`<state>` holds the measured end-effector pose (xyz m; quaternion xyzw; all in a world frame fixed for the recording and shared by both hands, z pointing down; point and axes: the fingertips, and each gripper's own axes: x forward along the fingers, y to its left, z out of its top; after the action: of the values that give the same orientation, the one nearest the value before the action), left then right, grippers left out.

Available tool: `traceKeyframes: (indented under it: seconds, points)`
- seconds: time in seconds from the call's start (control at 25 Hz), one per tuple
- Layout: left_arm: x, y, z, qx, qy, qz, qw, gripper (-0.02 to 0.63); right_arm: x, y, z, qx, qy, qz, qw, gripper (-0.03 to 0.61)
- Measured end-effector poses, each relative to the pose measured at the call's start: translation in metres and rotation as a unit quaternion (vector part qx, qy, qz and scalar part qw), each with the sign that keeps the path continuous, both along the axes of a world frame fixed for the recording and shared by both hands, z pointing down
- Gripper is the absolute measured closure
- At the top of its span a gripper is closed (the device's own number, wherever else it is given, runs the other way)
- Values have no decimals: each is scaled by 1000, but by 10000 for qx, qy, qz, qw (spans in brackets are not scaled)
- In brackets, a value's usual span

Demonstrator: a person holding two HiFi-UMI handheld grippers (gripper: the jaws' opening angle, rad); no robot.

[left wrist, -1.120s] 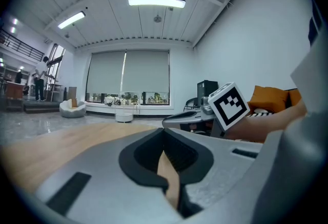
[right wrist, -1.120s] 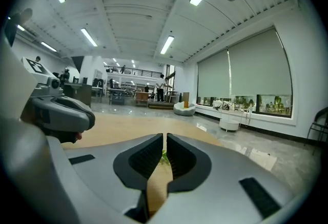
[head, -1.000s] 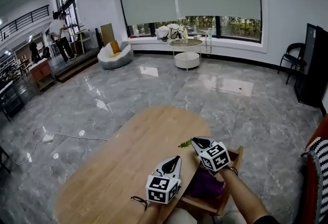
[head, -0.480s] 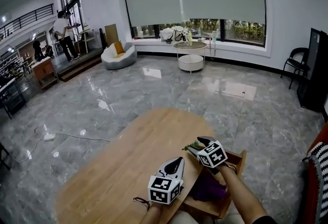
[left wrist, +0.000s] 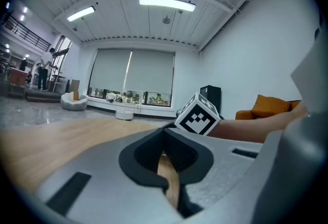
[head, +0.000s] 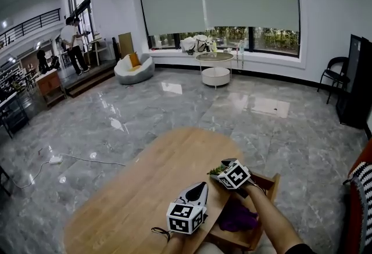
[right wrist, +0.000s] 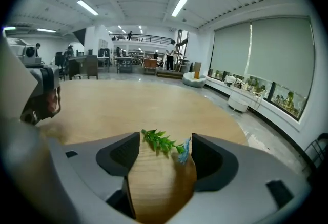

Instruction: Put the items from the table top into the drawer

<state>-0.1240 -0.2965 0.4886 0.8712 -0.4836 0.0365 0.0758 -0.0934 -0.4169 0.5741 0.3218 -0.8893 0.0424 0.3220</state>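
Observation:
A green plastic sprig [right wrist: 160, 141] with a small blue flower lies on the wooden table [head: 151, 183] near its right edge. My right gripper [right wrist: 165, 149] stands over it; its jaws have just been opening, and the sprig lies between them, untouched by the pads. In the head view the sprig [head: 215, 171] peeks out beside the right gripper [head: 221, 165]. My left gripper [head: 201, 184] hovers shut and empty over the table's near edge. From the left gripper [left wrist: 164, 147] view, the right one's marker cube [left wrist: 198, 117] is ahead. The open wooden drawer [head: 269, 181] holds a purple cloth [head: 237, 218].
The drawer juts out from the table's right side, under my right forearm. A red-orange seat [head: 364, 189] stands at the far right. Grey tiled floor surrounds the table; a round white side table [head: 215, 64], a black chair [head: 333, 75] and people are far off.
The right gripper has come down toward the table and opened, so the sprig now sits between its jaws. The left gripper has stayed in place, shut.

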Motion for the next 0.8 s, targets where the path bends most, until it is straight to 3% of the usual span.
traceKeyframes:
  seconds: [0.56, 0.8]
  points:
    - [-7, -2, -7, 57, 135, -37, 9999, 609, -1, 0, 0, -279, 77, 179, 9994, 287]
    - [-5, -1, -7, 24, 148, -22, 9999, 609, -7, 9, -1, -292, 183, 23, 9994, 367]
